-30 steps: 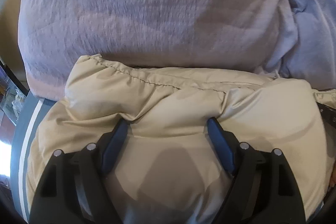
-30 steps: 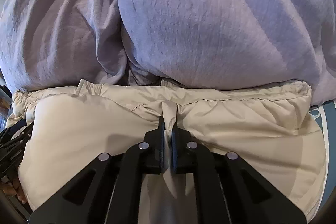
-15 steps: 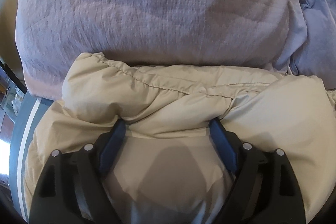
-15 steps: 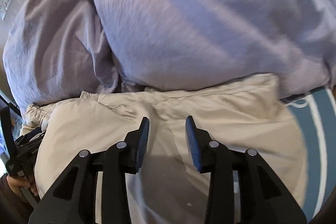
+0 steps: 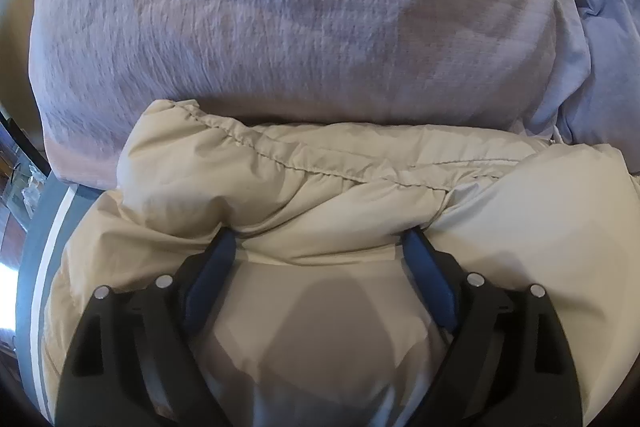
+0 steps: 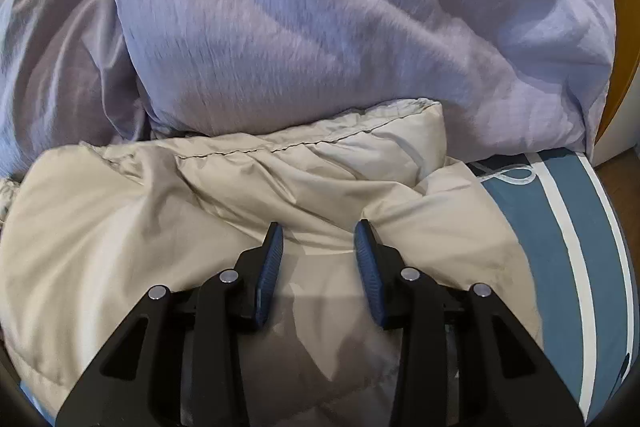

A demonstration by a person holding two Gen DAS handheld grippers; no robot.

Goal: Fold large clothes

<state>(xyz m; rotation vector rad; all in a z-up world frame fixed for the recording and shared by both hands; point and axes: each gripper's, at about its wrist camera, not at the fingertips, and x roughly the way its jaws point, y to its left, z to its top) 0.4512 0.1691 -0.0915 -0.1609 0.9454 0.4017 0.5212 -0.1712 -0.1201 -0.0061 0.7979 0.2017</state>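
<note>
A puffy beige jacket (image 5: 320, 179) lies folded on the bed, its stitched, gathered hem against the lilac bedding. My left gripper (image 5: 319, 235) stands wide with its jaws opening. Its blue fingertips (image 5: 224, 247) are tucked under a thick roll of the jacket, and padded fabric bulges up between them. In the right wrist view the same jacket (image 6: 120, 207) fills the lower left. My right gripper (image 6: 319, 227) is open just above it, near the jacket's right end. Fabric lies under the gap, and neither pad pinches it.
A bulky lilac duvet (image 5: 280, 27) (image 6: 340, 27) rises right behind the jacket's hem. The bed sheet (image 6: 560, 227) is teal with white stripes, showing right of the jacket; a strip of the sheet (image 5: 40, 247) shows at the left. Brown floor (image 6: 624, 163) lies beyond the bed's right edge.
My right gripper let go of the pinch of beige fabric, opened, and slid right along the jacket. My left gripper's jaws spread a little wider and pushed deeper under the roll.
</note>
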